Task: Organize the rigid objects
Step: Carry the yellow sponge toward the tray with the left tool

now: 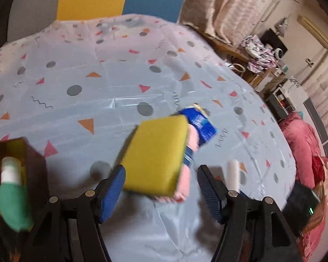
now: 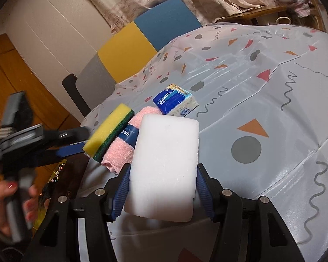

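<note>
**Halfway through the sort: one block in my right grip, three items still on the table**

Nearest to me, my right gripper [image 2: 161, 187] is clamped on the white foam block [image 2: 164, 163]; both blue pads press its long sides and it stands up out of the jaws, lifted clear of the tablecloth [image 2: 273, 109]. I judge it still needs a destination.

My left gripper [image 1: 160, 187] has its jaws spread wide with nothing gripped. In its own view the yellow sponge [image 1: 157, 155] sits between the pads, and I see a gap at both. From the right wrist view the left gripper comes in from 9 o'clock, with one blue pad just beside the sponge's near end. The view is blurred, so I cannot tell whether it touches.

The sponge leans on the rolled pink towel [image 2: 124, 144], which wears a blue paper band. Just beyond, toward 12 o'clock, lies the blue tissue pack [image 2: 175, 102], flat on the cloth.

At 9 o'clock in the left wrist view stands a dark brown box [image 1: 28, 152] with a green bottle [image 1: 13, 200] with a white cap in front of it or in it, I cannot tell which. I take the box for the collecting place, so some sorting looks done.

Farthest off, a yellow-and-blue chair [image 2: 155, 32] stands behind the table.

Left, as I judge it: sponge, towel, tissue pack and the block I hold.
</note>
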A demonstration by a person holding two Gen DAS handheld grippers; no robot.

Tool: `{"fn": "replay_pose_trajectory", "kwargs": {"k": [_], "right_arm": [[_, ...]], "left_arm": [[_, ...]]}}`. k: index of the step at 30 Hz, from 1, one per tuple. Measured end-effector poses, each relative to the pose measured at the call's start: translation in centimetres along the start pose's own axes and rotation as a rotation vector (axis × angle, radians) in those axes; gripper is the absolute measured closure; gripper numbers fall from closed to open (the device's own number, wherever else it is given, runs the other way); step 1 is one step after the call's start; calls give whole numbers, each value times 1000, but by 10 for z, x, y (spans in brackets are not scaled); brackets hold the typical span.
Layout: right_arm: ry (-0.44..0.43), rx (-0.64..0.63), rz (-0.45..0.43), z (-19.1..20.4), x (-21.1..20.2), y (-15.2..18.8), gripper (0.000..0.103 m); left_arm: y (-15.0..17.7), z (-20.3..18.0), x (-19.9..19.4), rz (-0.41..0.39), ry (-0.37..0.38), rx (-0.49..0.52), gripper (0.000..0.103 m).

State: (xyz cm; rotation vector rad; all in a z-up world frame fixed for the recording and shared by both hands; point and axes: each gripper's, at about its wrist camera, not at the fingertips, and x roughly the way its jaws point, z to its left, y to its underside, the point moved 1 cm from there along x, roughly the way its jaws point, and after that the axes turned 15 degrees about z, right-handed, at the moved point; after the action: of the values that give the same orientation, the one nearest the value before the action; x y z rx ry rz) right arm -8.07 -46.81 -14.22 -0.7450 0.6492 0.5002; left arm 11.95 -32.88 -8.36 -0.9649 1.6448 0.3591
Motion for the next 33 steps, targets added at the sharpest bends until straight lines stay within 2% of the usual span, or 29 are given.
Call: {"fn": "replay_pose_trajectory", "kwargs": {"k": [4,7,11,14,18,19,22,24,29,33], "right_arm": [[-14,4,-4,-1,0,0,44],[-19,4,-6,-2,-1,0,44],[-26,6,-9,-2,-1,1,44],[-31,8,-11,-3,-1,1,44],[-34,8,-13,-3,-2,2,44],[-33,8,-13,-2,-1,2,44],[-36,9,-13,-3,-2,2,44],[-35,9,-14,-2,-1,2,44],[-36,10,-14,-3,-2,2,44],[-34,9,-14,-2,-1,2,44]], "left_arm": [[-16,8,29,70,-15,3,22],[-16,8,47,127,18,8,21],[-11,1,53,122,76,10,22],[-11,-3,53,109,80,4,22],[-12,-5,42,56,98,-13,23],[-11,-6,36,29,86,4,26],[-10,-8,33,28,13,20,29],[-6,-3,26,-1,47,3,29],[11,1,-3,-101,62,-32,30],[33,-14,-18,-145,-44,9,30]]}}
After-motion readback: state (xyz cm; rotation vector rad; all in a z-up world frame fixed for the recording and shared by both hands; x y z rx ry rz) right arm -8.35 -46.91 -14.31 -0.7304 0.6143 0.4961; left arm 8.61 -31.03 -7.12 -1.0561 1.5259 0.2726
